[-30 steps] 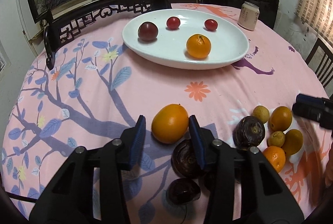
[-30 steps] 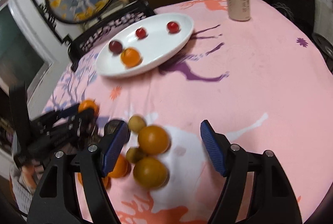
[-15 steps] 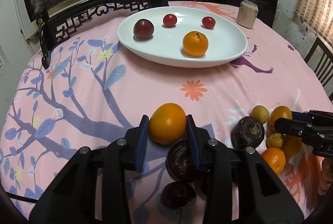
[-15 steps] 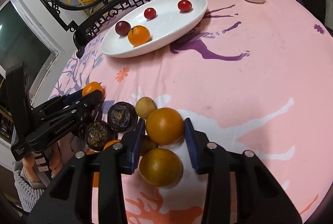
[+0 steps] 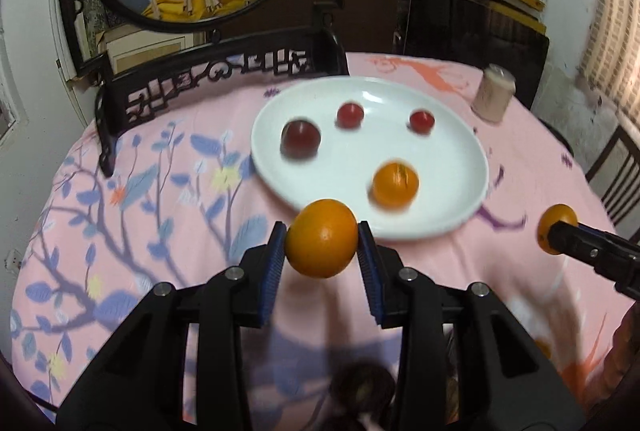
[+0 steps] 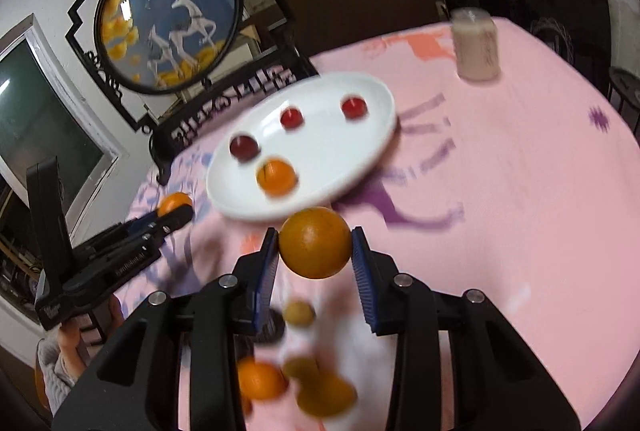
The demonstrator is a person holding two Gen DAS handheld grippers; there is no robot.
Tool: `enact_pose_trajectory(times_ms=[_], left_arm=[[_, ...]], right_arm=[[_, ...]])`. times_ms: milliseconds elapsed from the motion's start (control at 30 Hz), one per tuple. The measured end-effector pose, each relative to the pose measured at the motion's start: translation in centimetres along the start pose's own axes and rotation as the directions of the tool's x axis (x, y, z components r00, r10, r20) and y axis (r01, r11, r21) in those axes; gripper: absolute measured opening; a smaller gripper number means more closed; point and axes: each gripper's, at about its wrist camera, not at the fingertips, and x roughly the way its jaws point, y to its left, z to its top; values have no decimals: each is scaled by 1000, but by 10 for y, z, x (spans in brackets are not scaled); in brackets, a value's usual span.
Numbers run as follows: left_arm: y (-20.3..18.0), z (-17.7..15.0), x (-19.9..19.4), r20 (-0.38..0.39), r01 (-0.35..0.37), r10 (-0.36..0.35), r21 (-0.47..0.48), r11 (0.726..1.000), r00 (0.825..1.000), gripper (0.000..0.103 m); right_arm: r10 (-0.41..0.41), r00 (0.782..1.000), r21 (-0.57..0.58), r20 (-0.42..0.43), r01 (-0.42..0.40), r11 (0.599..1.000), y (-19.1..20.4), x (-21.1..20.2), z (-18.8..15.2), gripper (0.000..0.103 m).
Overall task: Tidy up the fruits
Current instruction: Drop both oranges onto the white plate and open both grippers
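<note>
At the near edge of the table, the loose fruits (image 6: 298,313) are lying in a blurred heap under the right tongs: small yellowish ones, orange ones and a dark round fruit (image 5: 362,385) showing low in the left view. Above them, the left tongs (image 5: 322,251) are clamping a large orange (image 5: 322,238) between their blue pads, lifted clear of the pink cloth. The right tongs (image 6: 315,251) are likewise gripping a second orange (image 6: 315,243), squeezed at its widest part. Both are hanging just short of the near rim of the white plate (image 5: 452,151), which is sitting toward the far side of the table and already carrying a small orange (image 5: 395,183), a dark plum (image 5: 301,138) and two red cherry-like fruits (image 5: 350,115). Beyond it, near the far right edge, a pale can (image 5: 493,93) is standing.

The step in hand looks like carrying both oranges onto the plate. To do it well, each hand should be keeping an even squeeze, since round fruit can slip from flat pads, passing over the rim rather than into it, and aiming for bare white spots: the left toward the near left part, the right toward the open right side. Lowering until the fruit is resting before releasing should be keeping it from rolling into its neighbours.
</note>
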Motion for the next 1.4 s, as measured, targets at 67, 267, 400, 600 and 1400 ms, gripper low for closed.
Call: enact_pose_trajectory(times_ms=[67,267,400,600,1400], left_arm=[[-4,13,11,8,-22,22,4,1000,1000,36],[-4,25,42,-27,-42,42,4,999,999,45],[2,24,34,8,-69,69,-4,998,998,62],[13,16,18,22,-64,65,-35,997,998,65],[-1,-73,-19,-124,-1,17,129,992,992,82]], right_arm=[[-10,1000,-15,0,10,1000,8,16,17,37],[-55,998,-62,3,55,997,17,65,40,39],[-54,998,-21,32,55,998,7,65,41,60],[-15,999,-23,30,15,1000,6,40,29,60],[-20,1000,118,-19,22,993,-35,-13,-32,60]])
